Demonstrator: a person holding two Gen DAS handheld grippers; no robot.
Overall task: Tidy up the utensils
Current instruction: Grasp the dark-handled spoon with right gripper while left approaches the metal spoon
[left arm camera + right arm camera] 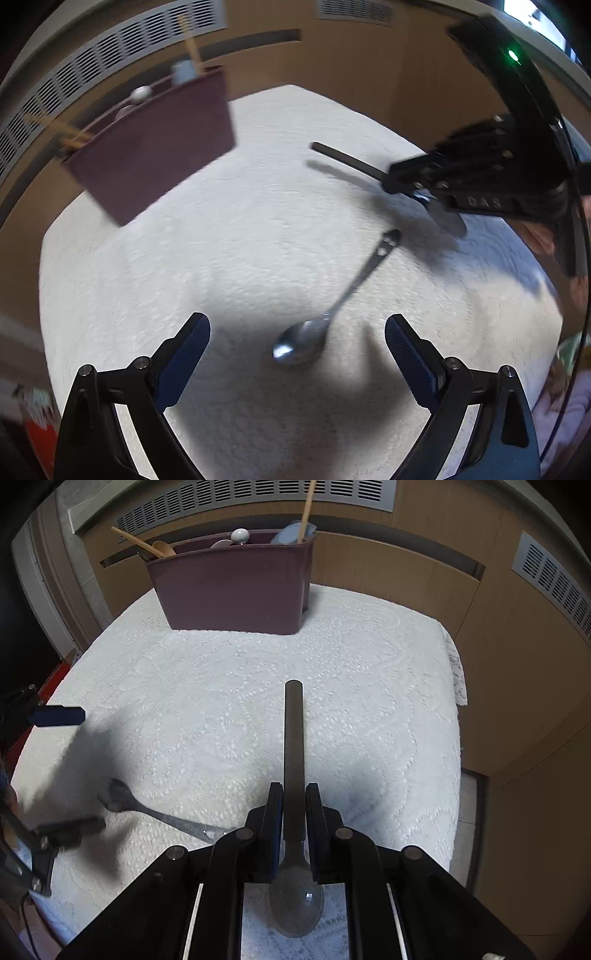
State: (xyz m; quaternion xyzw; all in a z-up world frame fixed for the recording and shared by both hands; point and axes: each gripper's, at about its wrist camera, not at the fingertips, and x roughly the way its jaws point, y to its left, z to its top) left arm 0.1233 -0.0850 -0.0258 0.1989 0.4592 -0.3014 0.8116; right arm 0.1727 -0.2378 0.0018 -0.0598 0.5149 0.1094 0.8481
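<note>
Steel spoon [334, 306] lies flat on the white cloth [221, 258], bowl just ahead of and between the spread fingers of the left tongs [297, 341], handle running away to the right-front. Left tongs hang open and empty above it, pointed steeply down; they are the nearer pair, and judging by this a short drop would straddle the bowl end, across the long axis. Right tongs [294, 794] are clamped on the neck of a dark spoon [294, 753], handle projecting forward toward the maroon caddy [236, 590], bowl tucked back under the body. The caddy stands at the cloth's far edge, well ahead, already holding wooden utensils [142, 546].
</note>
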